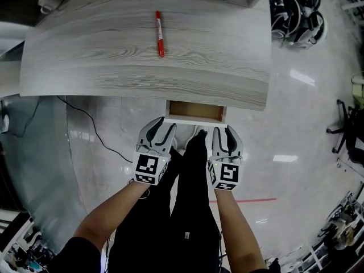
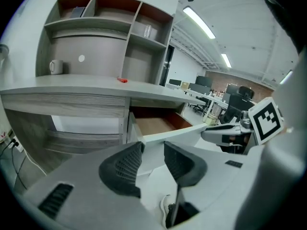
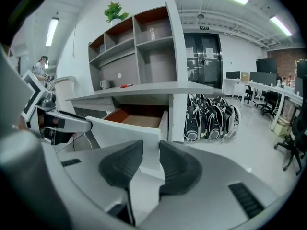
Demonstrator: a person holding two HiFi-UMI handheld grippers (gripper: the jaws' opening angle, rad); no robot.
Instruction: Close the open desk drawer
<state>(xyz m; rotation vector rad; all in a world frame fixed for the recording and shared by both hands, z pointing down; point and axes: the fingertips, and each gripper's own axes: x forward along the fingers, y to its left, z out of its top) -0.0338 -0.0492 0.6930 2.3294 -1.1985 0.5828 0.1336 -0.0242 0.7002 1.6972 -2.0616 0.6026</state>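
The desk drawer (image 1: 195, 112) stands pulled out from under the grey wood desk (image 1: 114, 61), its brown inside showing and its white front (image 1: 195, 120) facing me. My left gripper (image 1: 161, 121) hovers just short of the front's left end, jaws apart with nothing between them. My right gripper (image 1: 223, 131) is close to the front's right end, also open and empty. In the left gripper view the open drawer (image 2: 158, 124) lies just beyond the left gripper (image 2: 153, 147). The right gripper view has the drawer front (image 3: 124, 131) right behind the right gripper (image 3: 151, 145).
A red pen (image 1: 160, 33) lies on the desk top. A white mug (image 2: 55, 67) stands in the shelf unit at the desk's back. Black bags (image 3: 211, 116) are heaped on the floor right of the desk. A black cable (image 1: 85, 118) runs under the desk at left.
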